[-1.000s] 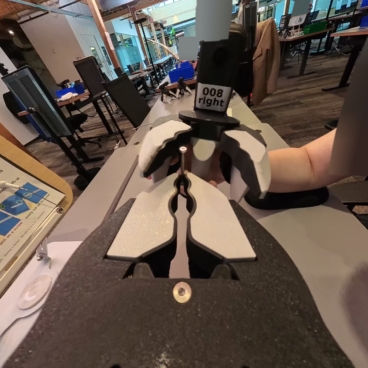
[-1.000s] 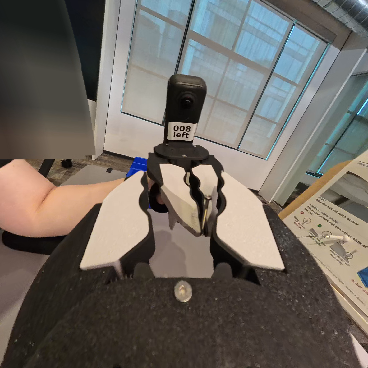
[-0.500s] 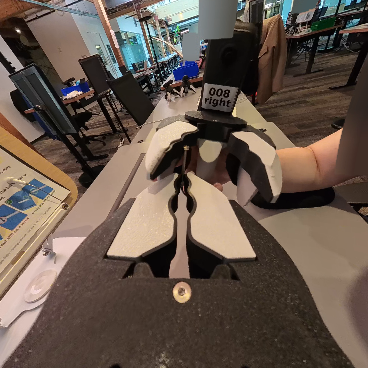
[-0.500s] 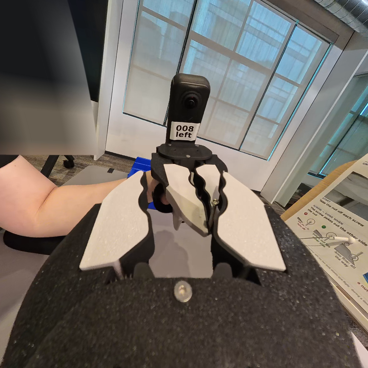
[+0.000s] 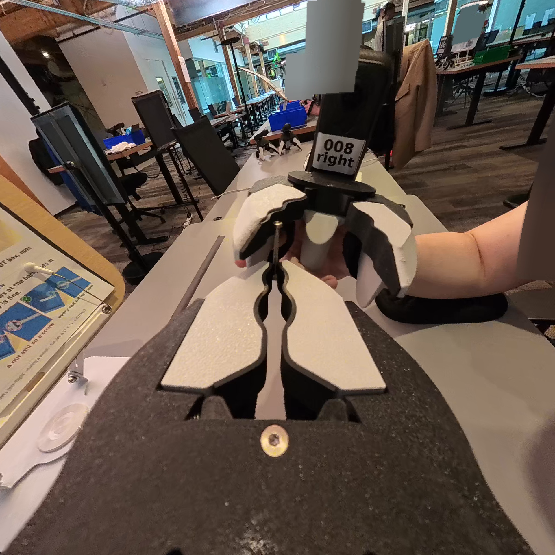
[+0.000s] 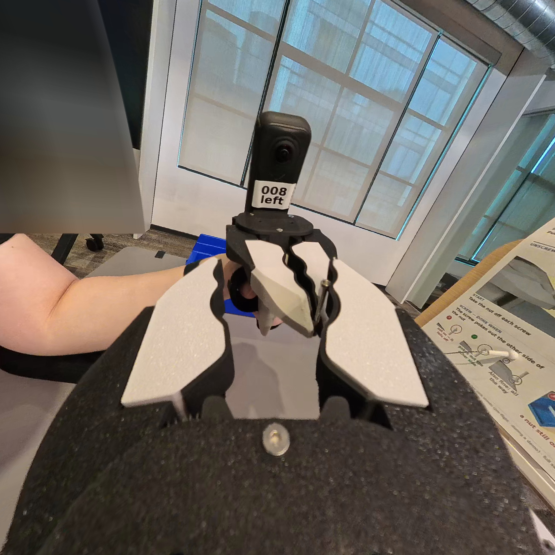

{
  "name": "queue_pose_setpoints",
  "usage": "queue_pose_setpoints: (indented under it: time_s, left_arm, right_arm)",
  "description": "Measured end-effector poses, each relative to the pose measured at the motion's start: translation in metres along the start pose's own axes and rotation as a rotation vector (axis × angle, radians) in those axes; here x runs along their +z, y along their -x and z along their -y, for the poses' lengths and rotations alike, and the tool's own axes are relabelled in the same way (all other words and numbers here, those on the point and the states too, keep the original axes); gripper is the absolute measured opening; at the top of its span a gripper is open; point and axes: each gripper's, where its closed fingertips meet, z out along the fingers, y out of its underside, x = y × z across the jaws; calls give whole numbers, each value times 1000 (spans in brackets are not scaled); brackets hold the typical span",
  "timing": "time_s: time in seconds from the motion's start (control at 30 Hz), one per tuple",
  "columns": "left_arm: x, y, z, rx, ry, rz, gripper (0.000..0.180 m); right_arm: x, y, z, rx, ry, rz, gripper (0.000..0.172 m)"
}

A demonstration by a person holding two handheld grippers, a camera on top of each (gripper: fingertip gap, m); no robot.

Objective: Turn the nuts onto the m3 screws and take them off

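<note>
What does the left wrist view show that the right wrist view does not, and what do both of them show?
Only the left wrist view: an open office with black chairs, blue bins on desks and a tan coat.

Only the right wrist view: a large window and a blue bin behind the forearm.

Both: the left hand-held gripper shut on a thin metal screw; the right hand-held gripper open, one finger close beside the screw; the grey table; an instruction sheet.
</note>
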Motion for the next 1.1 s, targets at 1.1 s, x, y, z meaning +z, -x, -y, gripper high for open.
queue_pose_setpoints:
  time_s: [1.1]
  left_arm:
    - [-18,10,10,-43,-72,26,2]
  right_arm:
    - [-11,-19,3,16,-13,-82,75]
